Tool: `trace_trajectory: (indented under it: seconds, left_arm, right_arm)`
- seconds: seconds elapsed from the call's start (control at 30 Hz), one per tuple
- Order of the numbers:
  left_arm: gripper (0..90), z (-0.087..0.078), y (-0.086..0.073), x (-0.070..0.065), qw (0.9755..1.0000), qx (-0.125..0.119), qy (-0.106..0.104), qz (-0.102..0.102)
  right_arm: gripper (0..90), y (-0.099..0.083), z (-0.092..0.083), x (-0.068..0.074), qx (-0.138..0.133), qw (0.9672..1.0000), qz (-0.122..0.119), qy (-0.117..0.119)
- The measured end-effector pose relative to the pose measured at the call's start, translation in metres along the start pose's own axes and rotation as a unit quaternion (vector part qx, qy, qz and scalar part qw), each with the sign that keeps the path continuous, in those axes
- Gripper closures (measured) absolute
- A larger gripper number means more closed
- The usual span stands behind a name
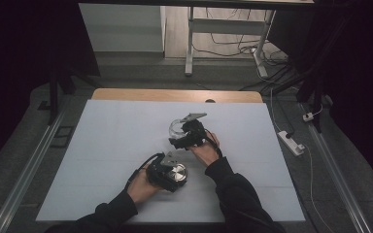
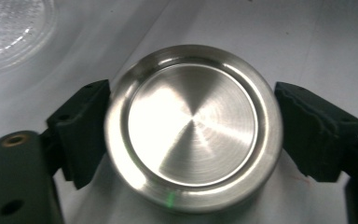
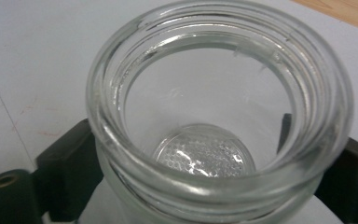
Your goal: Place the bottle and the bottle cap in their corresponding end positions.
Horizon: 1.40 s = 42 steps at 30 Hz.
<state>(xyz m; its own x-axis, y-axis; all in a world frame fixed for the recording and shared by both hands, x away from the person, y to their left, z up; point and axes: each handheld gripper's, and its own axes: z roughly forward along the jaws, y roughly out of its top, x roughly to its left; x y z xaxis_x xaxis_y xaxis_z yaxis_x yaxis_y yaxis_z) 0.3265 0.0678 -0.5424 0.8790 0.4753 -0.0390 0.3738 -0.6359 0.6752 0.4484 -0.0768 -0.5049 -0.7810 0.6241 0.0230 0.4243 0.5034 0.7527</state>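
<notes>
A round steel lid (image 1: 178,173) (image 2: 193,126) lies flat on the white sheet near the front. My left gripper (image 1: 173,175) (image 2: 193,140) has a black pad (image 2: 81,130) on each side of the lid's rim, close beside it without pressing. Just behind the lid stands a clear glass jar (image 1: 177,127) (image 3: 205,154), upright, mouth open, with a threaded neck. My right gripper (image 1: 182,137) (image 3: 205,186) straddles the jar's body, one finger (image 3: 67,163) on each side, the far one seen through the glass. Its grip on the jar is loose.
A white sheet (image 1: 116,141) covers the table, with a wooden strip (image 1: 175,94) at the far edge. On the floor to the right lies a power strip (image 1: 291,142) with cables. A metal frame (image 1: 190,43) stands behind the table.
</notes>
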Motion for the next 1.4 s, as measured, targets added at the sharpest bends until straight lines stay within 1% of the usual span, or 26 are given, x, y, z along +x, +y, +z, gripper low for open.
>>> trace_trajectory:
  seconds: [0.07,0.13,0.23,0.27,0.37,0.43,0.6,0.67,0.77,0.8,0.83,0.87,0.93,1.0,1.03,1.07,1.13,1.2,1.3,1.33,1.4]
  left_arm:
    - [12.1,0.0,0.0,0.0,1.0,-0.002,-0.005,-0.005]
    - [10.2,-0.001,0.0,0.0,0.9999,-0.003,-0.008,-0.006]
    - [7.9,-0.003,0.0,0.0,0.9999,-0.006,-0.011,-0.011]
    - [7.0,-0.005,-0.001,0.001,0.9997,-0.014,-0.014,-0.016]
    - [5.5,-0.009,-0.001,0.002,0.9994,-0.021,-0.017,-0.022]
    - [4.7,-0.012,-0.001,0.003,0.9992,-0.025,-0.02,-0.025]
    - [3.9,-0.021,-0.004,0.004,0.9986,-0.033,-0.025,-0.033]
    - [3.3,-0.023,-0.006,0.004,0.9983,-0.036,-0.026,-0.039]
    - [2.1,-0.026,-0.008,0.007,0.9976,-0.039,-0.033,-0.048]
    - [2.1,-0.027,-0.008,0.008,0.997,-0.042,-0.038,-0.052]
    - [1.0,-0.028,-0.009,0.009,0.9963,-0.044,-0.048,-0.056]
    - [0.3,-0.028,-0.01,0.01,0.996,-0.045,-0.052,-0.057]
    - [0.0,-0.029,-0.01,0.011,0.9958,-0.046,-0.053,-0.058]
    - [0.0,-0.03,-0.01,0.012,0.9956,-0.047,-0.056,-0.058]
    - [0.0,-0.031,-0.01,0.012,0.9955,-0.049,-0.056,-0.059]
    - [0.0,-0.032,-0.011,0.012,0.9952,-0.052,-0.056,-0.062]
    - [0.0,-0.034,-0.012,0.013,0.9952,-0.052,-0.056,-0.06]
    - [0.0,-0.036,-0.013,0.013,0.9954,-0.052,-0.055,-0.059]
    - [0.0,-0.041,-0.016,0.016,0.9946,-0.058,-0.055,-0.066]
    - [0.0,-0.043,-0.017,0.016,0.9943,-0.059,-0.056,-0.069]
    - [0.0,-0.047,-0.018,0.018,0.9943,-0.061,-0.055,-0.069]
  right_arm:
    - [5.3,0.0,0.0,0.001,0.001,1.0,-0.001,-0.002]
    - [2.0,-0.001,0.0,0.002,0.005,1.0,-0.004,-0.002]
    - [1.6,0.0,-0.002,0.003,0.0,1.0,-0.007,-0.003]
    - [0.9,0.0,-0.005,0.003,-0.006,1.0,-0.005,-0.001]
    - [0.2,0.0,-0.009,0.002,-0.011,0.9999,-0.002,0.001]
    - [0.0,-0.002,-0.01,0.001,-0.011,0.9999,0.003,0.006]
    - [0.0,-0.004,-0.014,0.0,-0.01,0.9999,0.008,0.011]
    - [0.0,-0.005,-0.016,0.002,-0.008,0.9999,0.003,0.006]
    - [0.0,-0.008,-0.019,0.005,-0.006,1.0,-0.002,0.001]
    - [0.0,-0.008,-0.019,0.005,-0.006,1.0,-0.002,0.001]
    - [0.0,-0.013,-0.02,0.006,-0.005,1.0,0.001,0.002]
    - [0.0,-0.015,-0.021,0.006,-0.004,1.0,0.003,0.005]
    - [0.0,-0.02,-0.024,0.006,-0.001,0.9999,0.011,0.012]
    - [0.0,-0.022,-0.025,0.005,0.0,0.9998,0.014,0.016]
    - [0.0,-0.023,-0.027,0.004,-0.003,0.9996,0.021,0.021]
    - [0.0,-0.023,-0.027,0.004,-0.003,0.9996,0.021,0.021]
    - [0.0,-0.023,-0.029,0.005,-0.007,0.9994,0.023,0.025]
    - [0.0,-0.023,-0.031,0.006,-0.007,0.9995,0.02,0.025]
    - [0.0,-0.023,-0.034,0.008,-0.007,0.9996,0.017,0.023]
    - [0.0,-0.023,-0.036,0.008,-0.008,0.9996,0.016,0.021]
    - [0.0,-0.024,-0.039,0.009,-0.007,0.9998,0.013,0.014]
